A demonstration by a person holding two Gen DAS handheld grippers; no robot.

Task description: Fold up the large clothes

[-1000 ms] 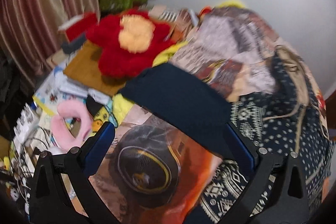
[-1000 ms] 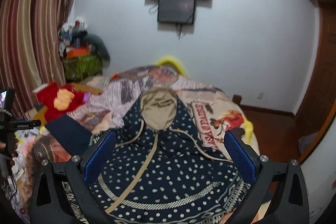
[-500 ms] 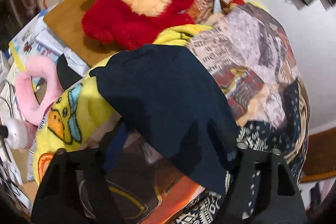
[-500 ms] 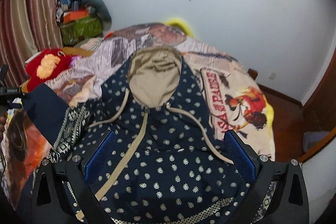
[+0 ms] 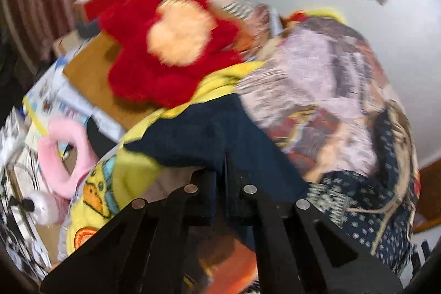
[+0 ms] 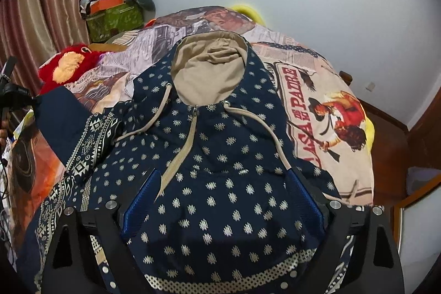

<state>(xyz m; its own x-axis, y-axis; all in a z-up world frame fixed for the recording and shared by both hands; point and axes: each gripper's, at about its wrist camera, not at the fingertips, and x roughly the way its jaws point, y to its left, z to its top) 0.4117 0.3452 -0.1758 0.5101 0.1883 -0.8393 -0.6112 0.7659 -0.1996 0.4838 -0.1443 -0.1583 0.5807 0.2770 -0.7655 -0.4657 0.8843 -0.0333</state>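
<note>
A navy patterned hoodie (image 6: 220, 156) with a tan hood (image 6: 209, 73) lies face up on the bed. Its left sleeve, with a plain navy cuff (image 5: 204, 134), stretches out to the left. My left gripper (image 5: 223, 172) is shut on that cuff; it also shows at the far left of the right wrist view (image 6: 34, 101), holding the sleeve (image 6: 82, 134) out. My right gripper (image 6: 223, 197) is open, its blue pads either side of the hoodie's lower chest, just above the fabric.
The bed has a printed cover (image 6: 325, 123). A red plush toy (image 5: 171, 46), a yellow duck cushion (image 5: 110, 183), a pink ring (image 5: 66, 150) and papers crowd the left side. A green box (image 6: 115, 18) stands by the curtain.
My left gripper has closed on the sleeve cuff, having been open around it a second ago. My right gripper has lowered toward the hoodie's body.
</note>
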